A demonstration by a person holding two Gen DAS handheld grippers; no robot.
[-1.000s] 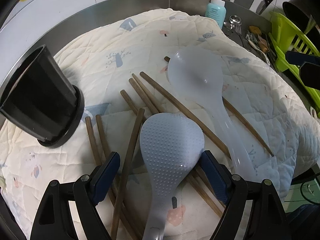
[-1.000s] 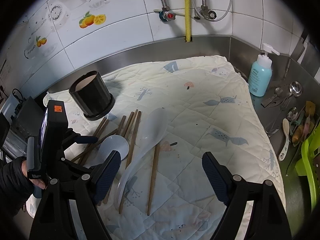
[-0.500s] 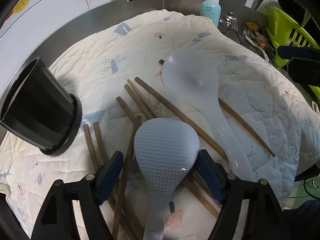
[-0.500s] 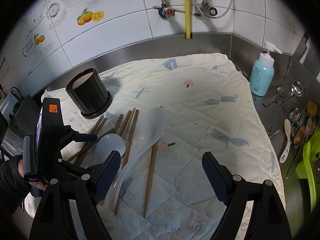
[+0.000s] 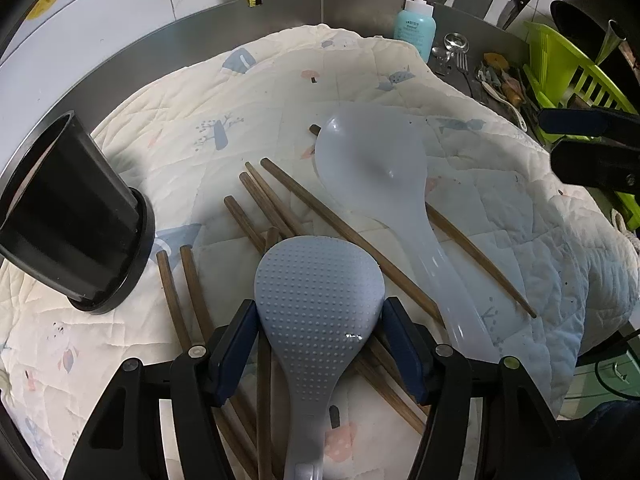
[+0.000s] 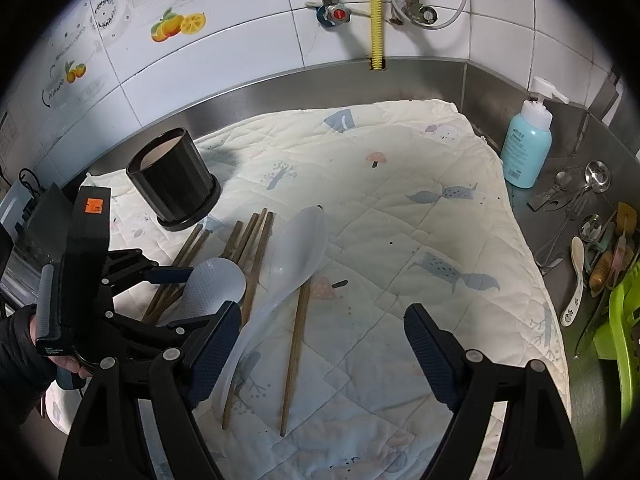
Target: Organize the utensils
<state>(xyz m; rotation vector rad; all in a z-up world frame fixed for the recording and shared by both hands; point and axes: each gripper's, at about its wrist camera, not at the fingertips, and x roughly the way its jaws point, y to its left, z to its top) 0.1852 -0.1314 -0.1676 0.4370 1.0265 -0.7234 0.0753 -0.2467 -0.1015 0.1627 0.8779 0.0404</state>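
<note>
Quilted mat [image 5: 280, 92] under dimpled grey rice paddle [image 5: 318, 292], left fingers [image 5: 236, 344] closing around it, right fingers [image 6: 430, 350] wide, empty.

The far wall [image 6: 248, 52] has white tiles with fruit pictures. A yellow hose [image 6: 375, 12] and two water valves are on it. A steel counter [image 6: 560, 184] has a raised steel edge, and a quilted cloth [image 6: 400, 200] covers most of it.
</note>
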